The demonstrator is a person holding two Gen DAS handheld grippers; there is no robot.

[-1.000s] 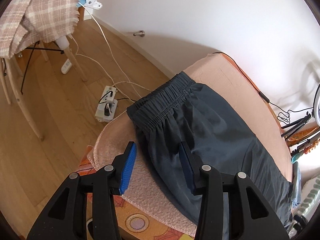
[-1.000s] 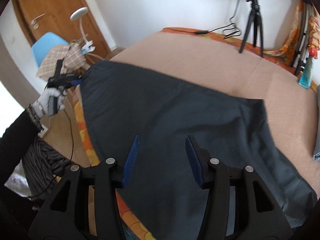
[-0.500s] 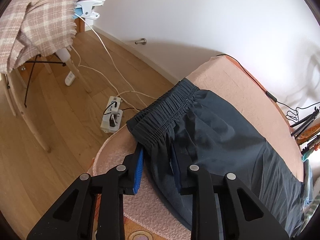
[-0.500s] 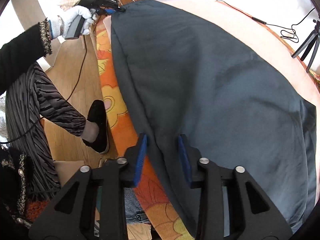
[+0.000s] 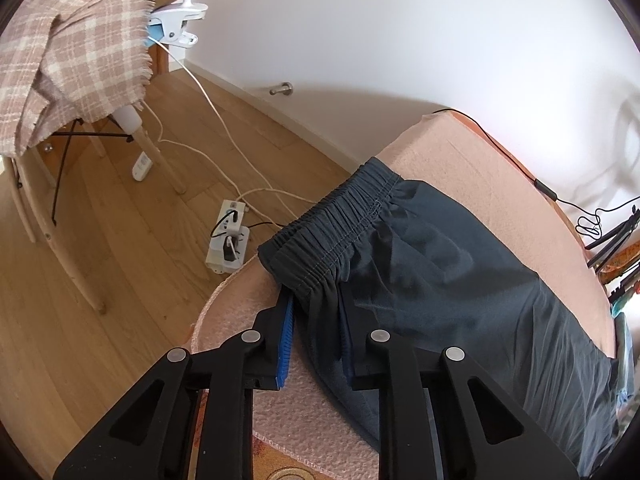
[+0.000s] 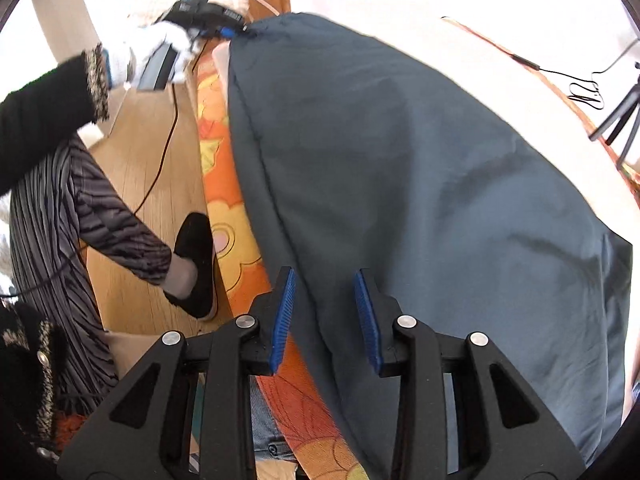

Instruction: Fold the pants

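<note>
Dark grey pants (image 5: 440, 276) lie flat on a peach blanket (image 5: 472, 160) over the bed, elastic waistband (image 5: 340, 216) toward the floor side. My left gripper (image 5: 316, 320) straddles the near corner of the waistband; its jaws stand partly closed with the cloth edge between the blue pads, not pinched tight. In the right wrist view the pants (image 6: 420, 180) spread across the bed. My right gripper (image 6: 324, 300) is open, its jaws on either side of the pants' near side edge. The left gripper (image 6: 224, 30) shows far off at the waistband corner.
A chair with a plaid blanket (image 5: 76, 52) stands on the wood floor, with a power strip (image 5: 228, 236) and cables beside the bed. An orange floral sheet (image 6: 228, 184) hangs over the bed side. The person's leg and shoe (image 6: 192, 260) stand close. A tripod (image 6: 620, 116) is at the far edge.
My left gripper moved forward onto the waistband corner and its jaws narrowed around the cloth. My right gripper swung to the pants' side edge and its jaws narrowed, then widened slightly.
</note>
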